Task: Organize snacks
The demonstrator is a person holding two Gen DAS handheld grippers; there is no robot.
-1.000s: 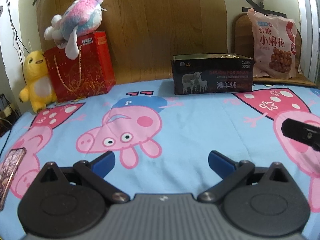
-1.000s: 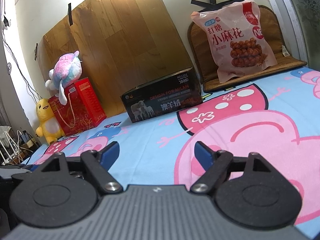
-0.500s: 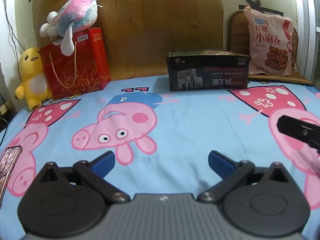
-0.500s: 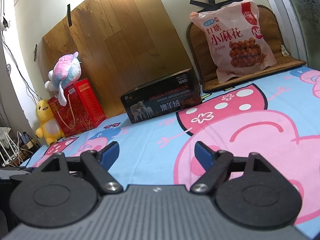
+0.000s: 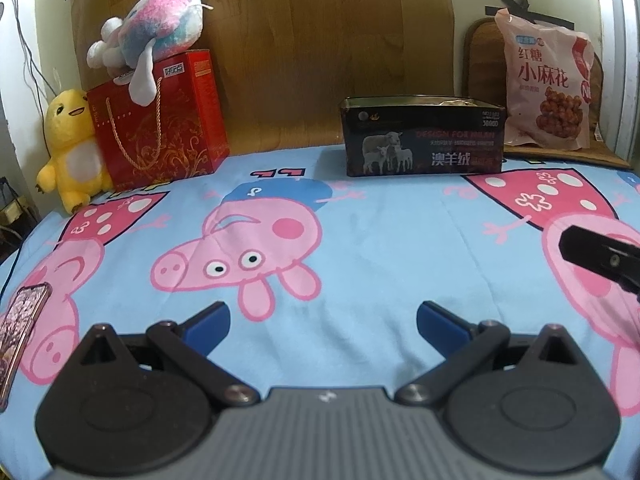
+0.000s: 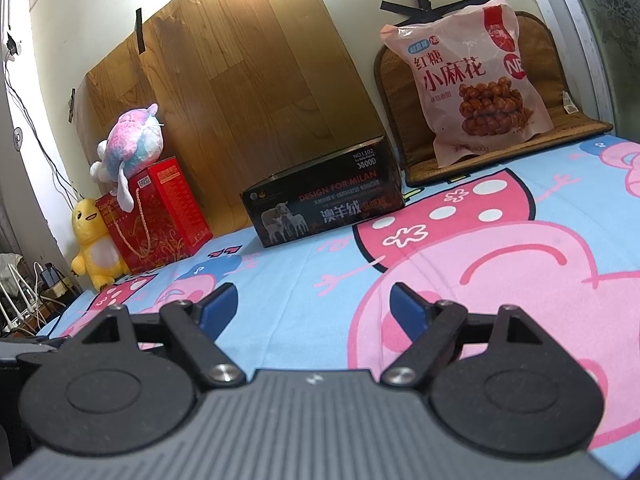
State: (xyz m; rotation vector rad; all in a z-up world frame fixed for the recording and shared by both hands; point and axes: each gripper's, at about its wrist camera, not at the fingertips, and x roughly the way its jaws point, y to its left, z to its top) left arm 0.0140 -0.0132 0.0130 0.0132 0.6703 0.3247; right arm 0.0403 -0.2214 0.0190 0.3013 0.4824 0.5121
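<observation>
Where the dark open-topped box (image 5: 423, 138) stands ahead of the left gripper (image 5: 323, 322), its contents are hidden below the rim. Both grippers have jaws spread wide, holding nothing, low over the cartoon-pig bedsheet (image 5: 380, 232). Only a black corner of the right gripper (image 6: 313, 305) enters the left view at the right edge. Well beyond the right jaws, slightly right, the pink bag of twisted-dough snacks (image 6: 468, 84) leans upright on a woven mat (image 6: 556, 120), just beside the box.
</observation>
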